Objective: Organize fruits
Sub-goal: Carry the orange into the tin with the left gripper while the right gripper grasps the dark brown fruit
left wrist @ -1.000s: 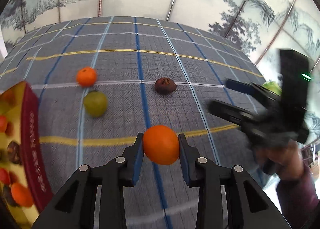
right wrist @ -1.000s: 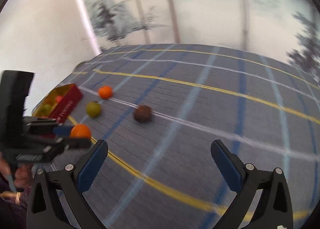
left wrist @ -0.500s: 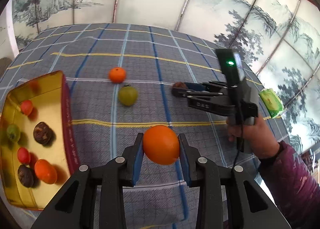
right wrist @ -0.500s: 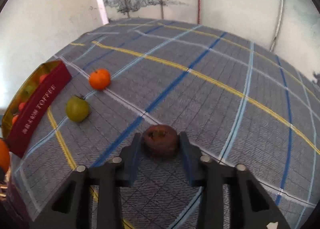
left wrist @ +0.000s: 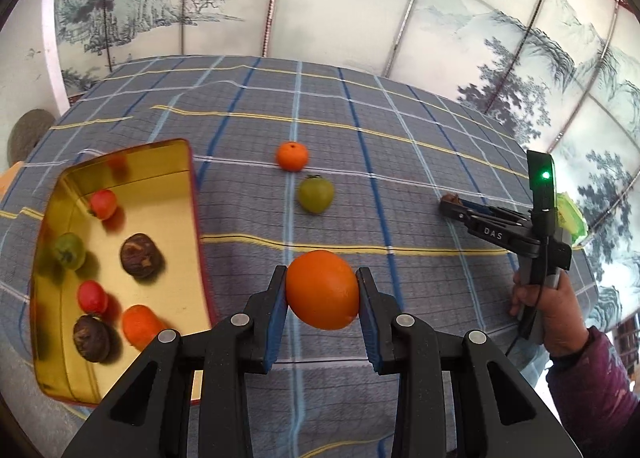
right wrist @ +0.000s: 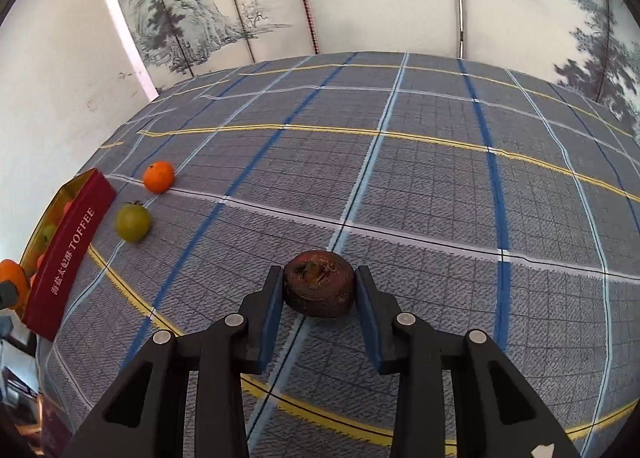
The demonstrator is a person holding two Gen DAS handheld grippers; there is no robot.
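Between the blue pads of the left gripper (left wrist: 322, 294) sits a smooth orange (left wrist: 322, 289), pinched at its widest girth and held above the tabletop (left wrist: 400, 118). Round and glossy, it could squirt out if the wrist tips hard over the tin (left wrist: 196, 218), whose near wall at nine o'clock could also catch a low approach. Inside, fruit crowds the lower half; the upper part looks freer for a drop.

On the cloth, the right gripper (right wrist: 318, 294) has its jaws pinching a dark brown fruit (right wrist: 319, 288) that seems not yet lifted; its wrinkled skin may slip or bruise. A mandarin (right wrist: 159, 176) and a green fruit (right wrist: 132, 222) lie at ten o'clock, near the tin's red side (right wrist: 72, 254), and could get knocked. Open cloth spreads toward twelve and two.
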